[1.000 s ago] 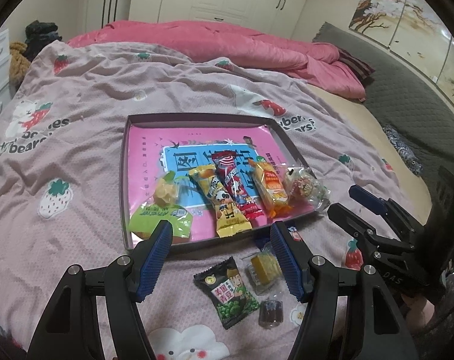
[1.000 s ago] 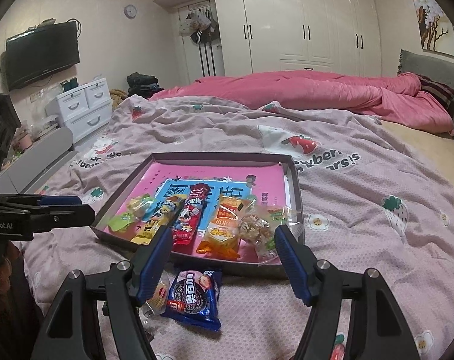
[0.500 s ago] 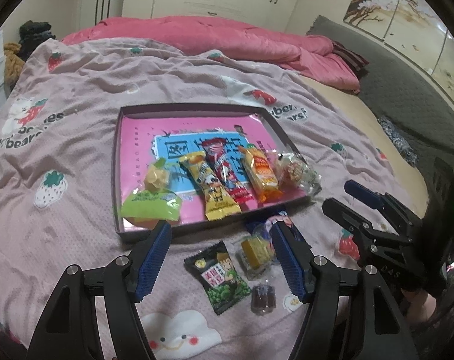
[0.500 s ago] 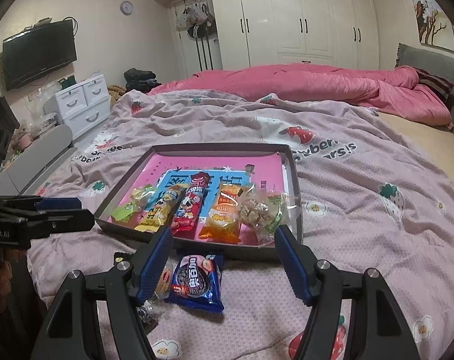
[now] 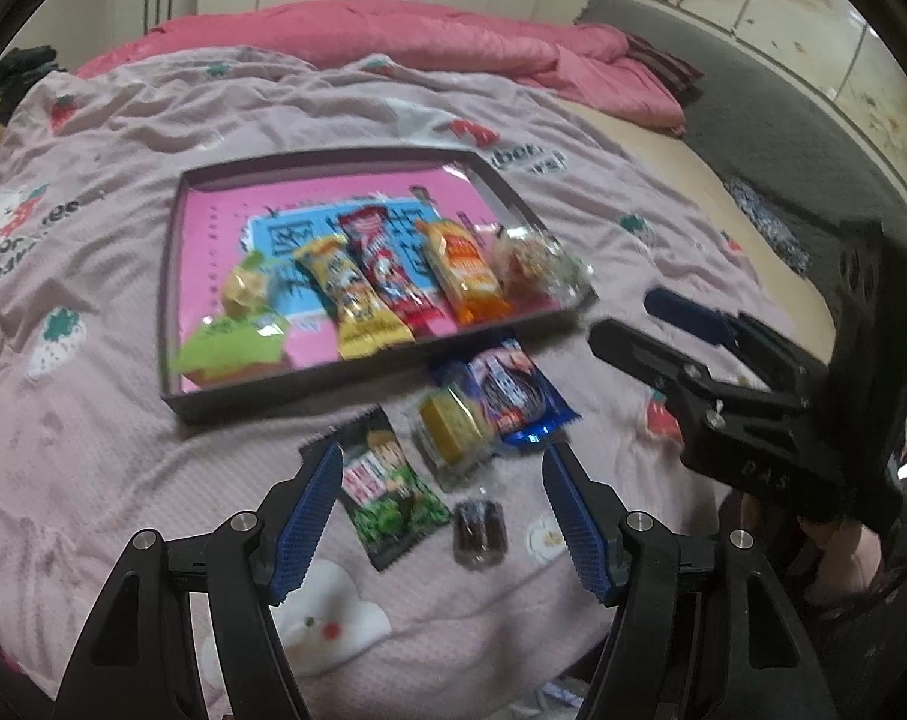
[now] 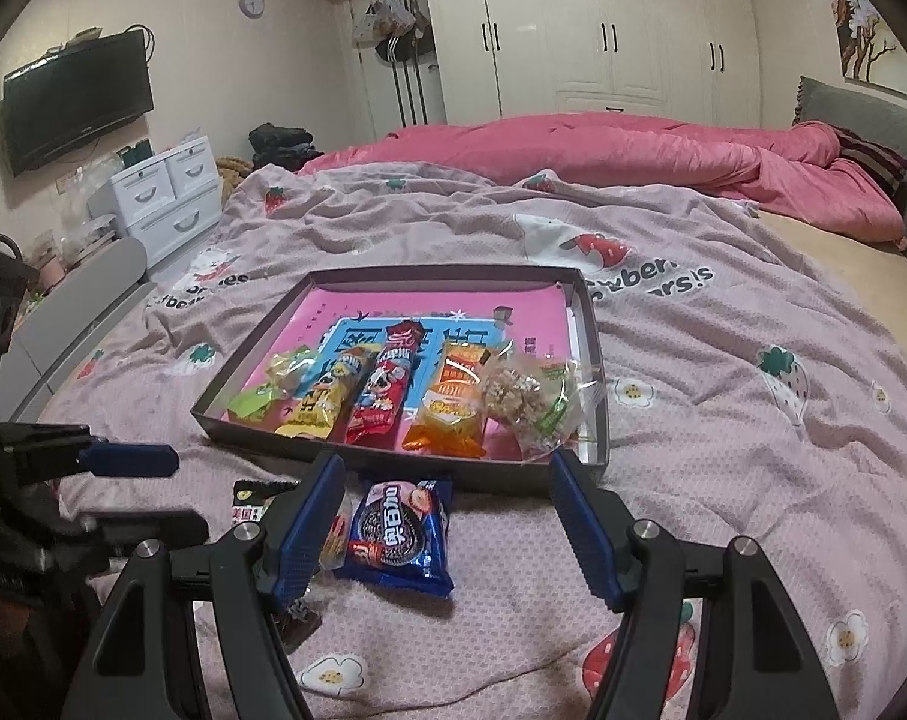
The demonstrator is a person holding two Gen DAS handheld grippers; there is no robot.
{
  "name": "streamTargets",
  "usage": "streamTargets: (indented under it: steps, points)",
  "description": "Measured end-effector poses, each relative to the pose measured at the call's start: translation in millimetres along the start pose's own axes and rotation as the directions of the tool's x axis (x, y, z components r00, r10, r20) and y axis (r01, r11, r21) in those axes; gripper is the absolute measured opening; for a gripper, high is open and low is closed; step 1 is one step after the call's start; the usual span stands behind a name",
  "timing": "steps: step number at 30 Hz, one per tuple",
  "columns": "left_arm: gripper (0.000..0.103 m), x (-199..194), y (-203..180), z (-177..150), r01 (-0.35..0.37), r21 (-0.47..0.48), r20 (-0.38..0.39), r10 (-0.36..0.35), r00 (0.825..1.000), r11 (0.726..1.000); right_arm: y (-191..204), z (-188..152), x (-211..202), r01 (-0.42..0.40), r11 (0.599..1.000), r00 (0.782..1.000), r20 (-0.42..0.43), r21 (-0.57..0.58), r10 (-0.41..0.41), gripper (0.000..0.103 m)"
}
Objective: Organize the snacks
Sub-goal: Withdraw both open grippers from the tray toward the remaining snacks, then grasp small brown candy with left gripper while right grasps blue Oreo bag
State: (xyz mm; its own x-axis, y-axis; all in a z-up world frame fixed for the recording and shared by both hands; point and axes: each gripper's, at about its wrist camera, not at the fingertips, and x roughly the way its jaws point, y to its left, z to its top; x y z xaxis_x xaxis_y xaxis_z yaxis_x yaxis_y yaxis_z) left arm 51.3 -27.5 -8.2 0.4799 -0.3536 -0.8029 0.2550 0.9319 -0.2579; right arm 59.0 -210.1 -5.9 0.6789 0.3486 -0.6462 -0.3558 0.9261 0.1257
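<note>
The left gripper [image 5: 441,516] has come down and nearer over the loose snacks, jaws standing wide with nothing between the ribbed blue pads; the green pea packet [image 5: 387,495] and a small dark wrapped sweet [image 5: 480,531] now lie right under its opening, where a second ago they sat lower in its view. That looks like a pick being lined up. The right gripper [image 6: 447,516] hovers just as wide and empty over the blue cookie pack [image 6: 399,531], hardly shifted. Beside it lies a clear-wrapped yellow cake [image 5: 453,435]. Beyond, the shallow dark-walled tray [image 5: 171,324] with its glossy pink floor already holds five snacks in a row: crinkly foil bars and a lumpy cellophane bundle. Everything rests on a soft, rumpled strawberry-print blanket [image 6: 723,420].
</note>
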Motion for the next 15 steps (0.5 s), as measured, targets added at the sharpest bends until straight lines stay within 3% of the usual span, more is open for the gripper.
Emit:
streamTargets:
  steps: [15]
  points:
    - [0.071,23,-16,-20,0.035,0.042,-0.106,-0.031,0.994,0.998,0,-5,6,-0.018,1.000,0.999,-0.042,0.007,0.019,0.070]
